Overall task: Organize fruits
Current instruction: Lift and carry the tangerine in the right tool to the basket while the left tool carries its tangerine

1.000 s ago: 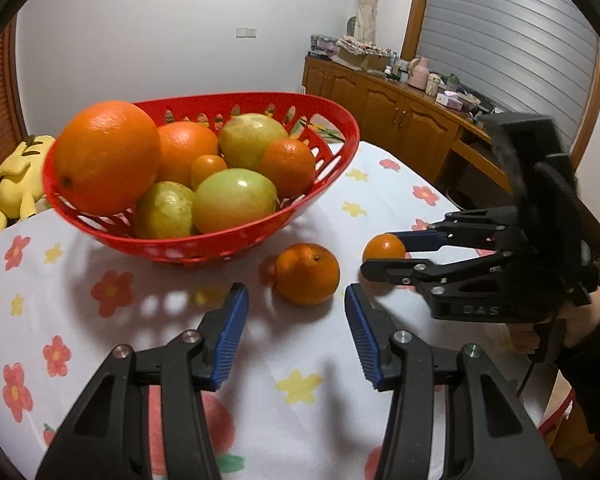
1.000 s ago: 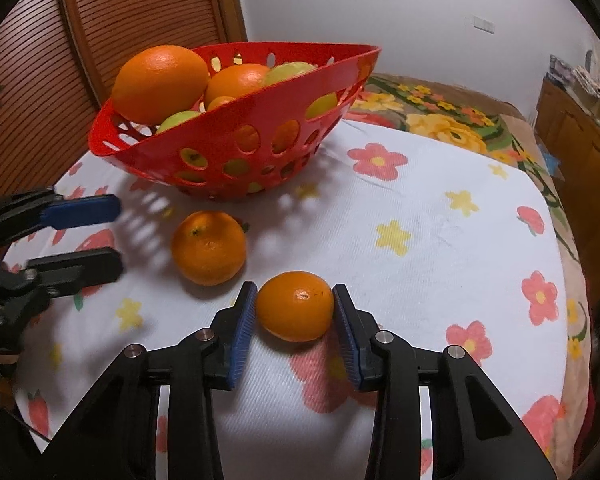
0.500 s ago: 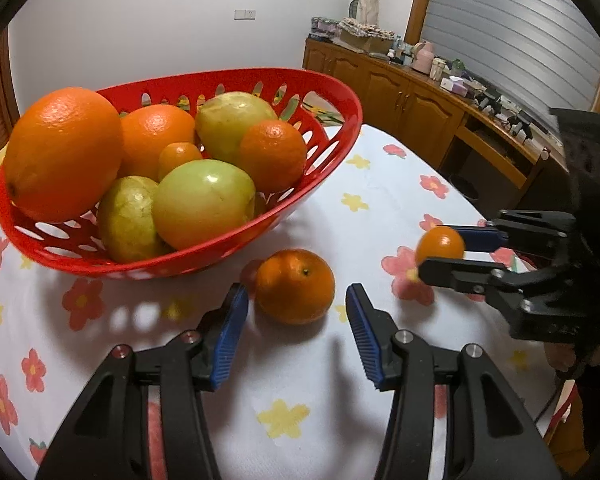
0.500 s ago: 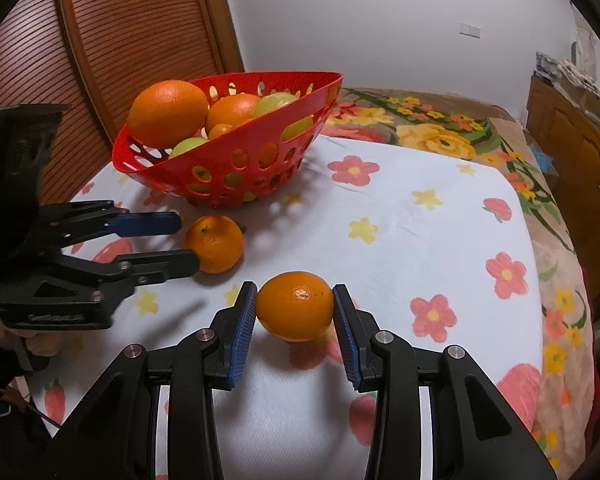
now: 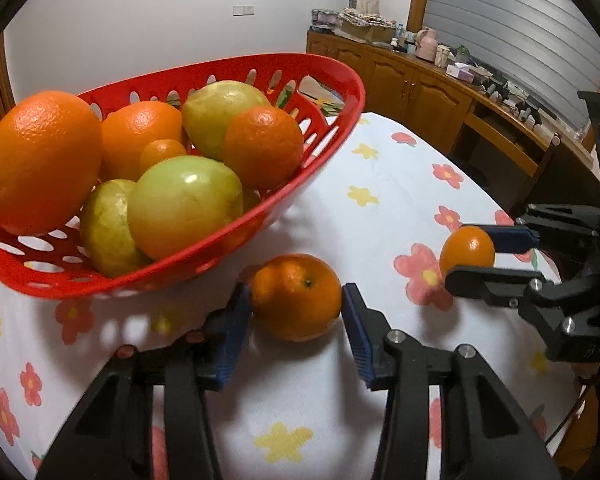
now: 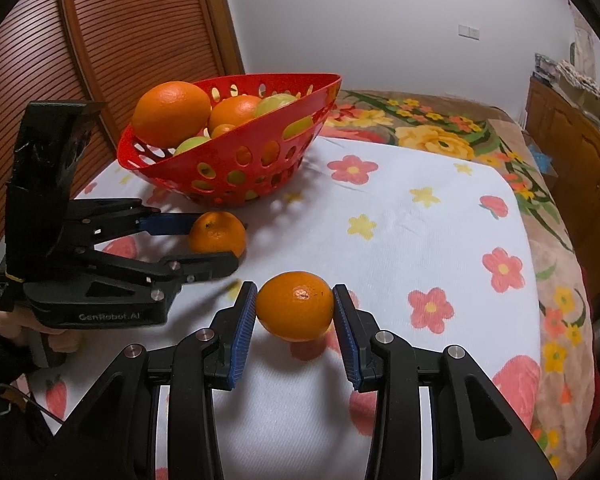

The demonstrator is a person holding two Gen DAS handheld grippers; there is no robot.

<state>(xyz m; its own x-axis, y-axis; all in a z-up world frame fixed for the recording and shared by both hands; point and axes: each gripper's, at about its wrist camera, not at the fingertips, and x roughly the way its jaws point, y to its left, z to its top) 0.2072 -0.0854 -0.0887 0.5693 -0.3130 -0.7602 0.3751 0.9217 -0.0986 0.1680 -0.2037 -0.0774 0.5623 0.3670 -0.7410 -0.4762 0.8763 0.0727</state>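
2 loose oranges (image 5: 297,297) (image 6: 295,306) sit beside a fruit-filled red basket (image 5: 204,264).

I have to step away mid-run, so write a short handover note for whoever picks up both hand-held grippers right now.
Right hand-held gripper: shut on the small orange, held above the flowered tablecloth.
Left hand-held gripper: jaws either side of the mandarin, which sits on the cloth beside the basket; pads look at or near its skin, grip unconfirmed.
Red basket: already holds oranges and green fruit.
Done: most fruit is in the basket.
Left: close on the mandarin, then place both loose fruits in the basket.
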